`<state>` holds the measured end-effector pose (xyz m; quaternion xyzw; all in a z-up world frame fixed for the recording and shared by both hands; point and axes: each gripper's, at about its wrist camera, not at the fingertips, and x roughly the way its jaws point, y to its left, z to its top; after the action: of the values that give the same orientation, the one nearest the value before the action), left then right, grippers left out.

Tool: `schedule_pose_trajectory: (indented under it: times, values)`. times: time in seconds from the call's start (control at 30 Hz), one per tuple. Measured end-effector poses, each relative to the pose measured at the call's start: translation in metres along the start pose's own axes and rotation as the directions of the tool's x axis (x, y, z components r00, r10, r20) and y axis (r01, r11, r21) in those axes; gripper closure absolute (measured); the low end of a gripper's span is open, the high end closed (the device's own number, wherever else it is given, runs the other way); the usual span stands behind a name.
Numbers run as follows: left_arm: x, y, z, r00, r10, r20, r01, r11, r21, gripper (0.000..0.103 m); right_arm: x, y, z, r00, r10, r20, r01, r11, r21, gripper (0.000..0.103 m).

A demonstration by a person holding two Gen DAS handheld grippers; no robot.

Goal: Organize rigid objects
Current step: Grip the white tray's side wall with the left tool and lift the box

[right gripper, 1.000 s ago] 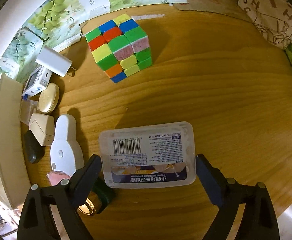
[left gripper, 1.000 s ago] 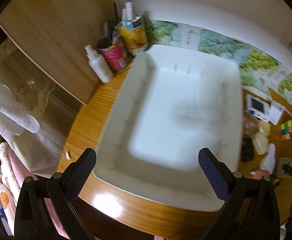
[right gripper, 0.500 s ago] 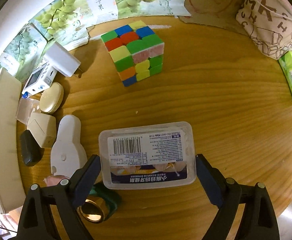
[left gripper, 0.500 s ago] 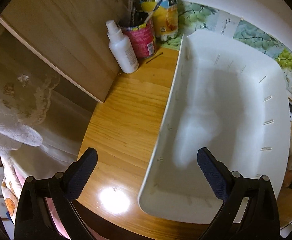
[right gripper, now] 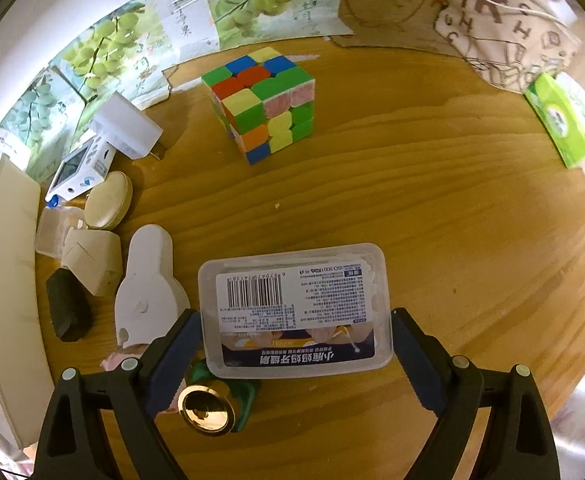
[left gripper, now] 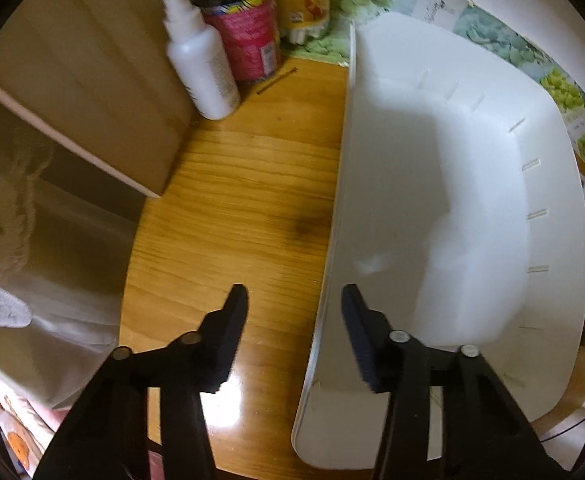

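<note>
The left gripper (left gripper: 294, 300) has come down astride the near-left rim of the empty white plastic tub (left gripper: 472, 184), jaws closing but not yet pressing, probably to steady it, while the right gripper (right gripper: 296, 332) hovers wide open around the clear plastic floss-pick box (right gripper: 294, 308), right of that tub on the wooden bench (right gripper: 452, 200).

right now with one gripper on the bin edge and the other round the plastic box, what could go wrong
1. The left gripper is closing astride the white bin's thin side wall near one corner; a hold so far off centre could let the bin tilt or slip.
2. The right gripper brackets the clear plastic box, but its left finger sits by the gold-capped green item and could knock it.
</note>
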<state>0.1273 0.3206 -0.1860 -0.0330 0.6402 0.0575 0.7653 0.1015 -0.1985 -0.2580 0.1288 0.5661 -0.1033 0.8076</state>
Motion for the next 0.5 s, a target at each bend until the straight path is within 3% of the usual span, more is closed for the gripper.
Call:
schedule_pose_trajectory:
  times: [0.1,0.27,0.43,0.5]
  values:
    - [0.009,-0.003,0.002,1.0,-0.007,-0.009,0.007,1.0,0.029,0.054,-0.009,-0.006,-0.011,1.0,-0.005,0.012,0.005,0.999,0.033,0.01]
    - [0.023,-0.009,0.004,0.999,-0.03,-0.034,0.032,0.998,0.06,0.077,-0.025,-0.02,-0.022,0.999,-0.008,0.04,0.004,0.996,0.089,0.01]
    - [0.026,-0.019,0.005,0.999,-0.042,-0.016,0.043,0.993,0.107,0.092,-0.032,-0.026,-0.033,0.999,0.007,0.051,-0.013,0.992,0.124,0.01]
    - [0.025,-0.023,0.005,1.0,-0.017,0.007,0.016,0.991,0.133,0.093,-0.033,-0.028,-0.037,0.999,0.013,0.052,-0.02,0.99,0.138,0.01]
